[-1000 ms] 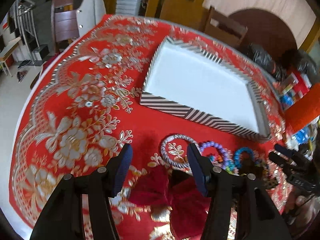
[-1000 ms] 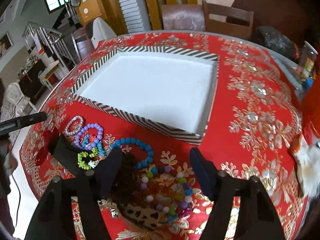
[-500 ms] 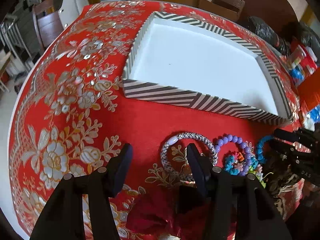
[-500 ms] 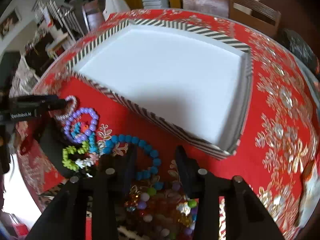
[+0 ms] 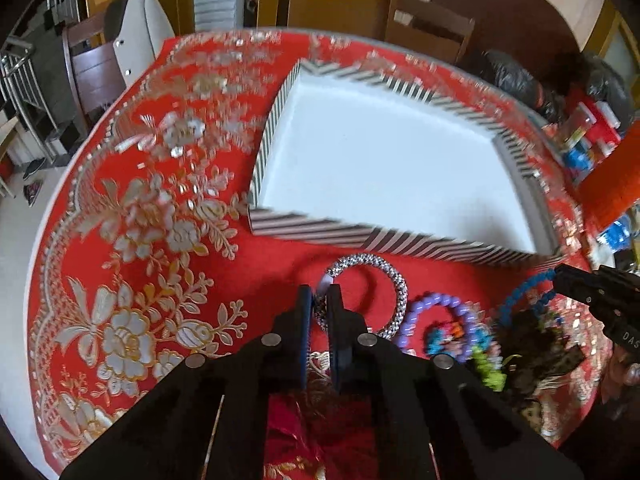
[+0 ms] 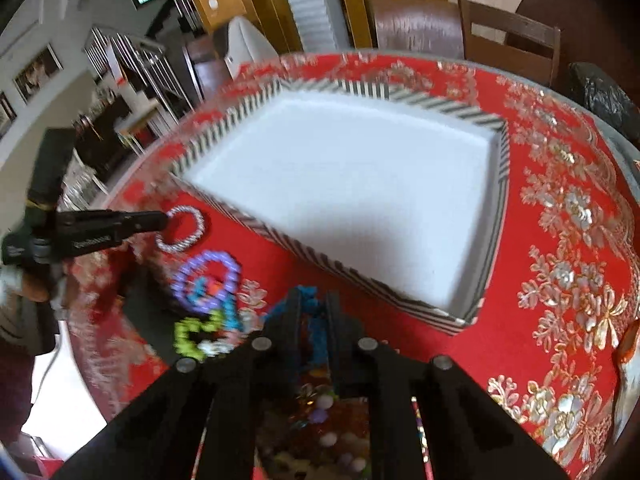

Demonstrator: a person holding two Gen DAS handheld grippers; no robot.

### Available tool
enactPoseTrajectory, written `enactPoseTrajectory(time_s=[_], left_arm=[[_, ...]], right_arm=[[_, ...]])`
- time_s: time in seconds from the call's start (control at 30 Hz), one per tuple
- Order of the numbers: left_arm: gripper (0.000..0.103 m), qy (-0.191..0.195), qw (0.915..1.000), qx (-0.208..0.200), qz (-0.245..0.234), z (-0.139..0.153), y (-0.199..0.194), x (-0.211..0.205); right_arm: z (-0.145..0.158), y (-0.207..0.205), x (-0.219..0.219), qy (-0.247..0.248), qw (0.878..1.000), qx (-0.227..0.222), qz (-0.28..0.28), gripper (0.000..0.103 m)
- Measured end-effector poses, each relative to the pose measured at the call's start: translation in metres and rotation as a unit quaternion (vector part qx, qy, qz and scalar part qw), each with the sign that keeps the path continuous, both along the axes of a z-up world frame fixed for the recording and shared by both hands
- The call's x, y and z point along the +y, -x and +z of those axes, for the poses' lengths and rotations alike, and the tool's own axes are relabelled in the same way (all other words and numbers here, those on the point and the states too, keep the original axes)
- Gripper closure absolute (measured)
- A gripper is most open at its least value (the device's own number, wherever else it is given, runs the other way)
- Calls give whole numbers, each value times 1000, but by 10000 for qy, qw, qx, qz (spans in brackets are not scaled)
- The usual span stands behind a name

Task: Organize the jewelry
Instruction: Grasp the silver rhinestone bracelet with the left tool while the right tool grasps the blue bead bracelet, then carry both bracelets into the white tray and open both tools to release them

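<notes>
red floral tablecloth (image 5: pixel 132 248); left fingers (image 5: pixel 304 312) clamp silver bracelet (image 5: pixel 394 284), right fingers (image 6: pixel 294 312) blue beads (image 6: pixel 308 294).

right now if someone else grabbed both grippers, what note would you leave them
Left gripper: shut on the silver bracelet, pinching its near-left rim, just in front of the striped tray.
Right gripper: shut on the blue bead bracelet, near the tray's front wall.
On the cloth: the purple bead bracelet with small colourful pieces inside it, a green bead piece, and mixed beads below the right gripper.
Done: nothing is in the tray; its white floor is bare.
Left: carry both held bracelets into the tray and release, then move the purple, the green and the remaining beads.
</notes>
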State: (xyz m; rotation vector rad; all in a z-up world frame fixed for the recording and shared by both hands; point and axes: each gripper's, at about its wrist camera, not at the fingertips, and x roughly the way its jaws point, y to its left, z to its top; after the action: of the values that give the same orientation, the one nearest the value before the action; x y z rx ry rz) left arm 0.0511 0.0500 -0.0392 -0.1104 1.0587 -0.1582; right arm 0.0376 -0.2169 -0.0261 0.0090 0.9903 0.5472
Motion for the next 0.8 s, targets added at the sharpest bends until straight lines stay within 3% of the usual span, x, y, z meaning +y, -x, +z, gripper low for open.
enactPoseTrajectory(time_s=[0.4,0.8], left_arm=[[85,13,9980,-634,-4,54,0,-8],[85,-158,9981,-571,179,38,-45,-27]], right_arm=[[58,2,-18,-364,9978,-529,-154,92],[49,-34,-19,-244,9972,-475,-530,92]])
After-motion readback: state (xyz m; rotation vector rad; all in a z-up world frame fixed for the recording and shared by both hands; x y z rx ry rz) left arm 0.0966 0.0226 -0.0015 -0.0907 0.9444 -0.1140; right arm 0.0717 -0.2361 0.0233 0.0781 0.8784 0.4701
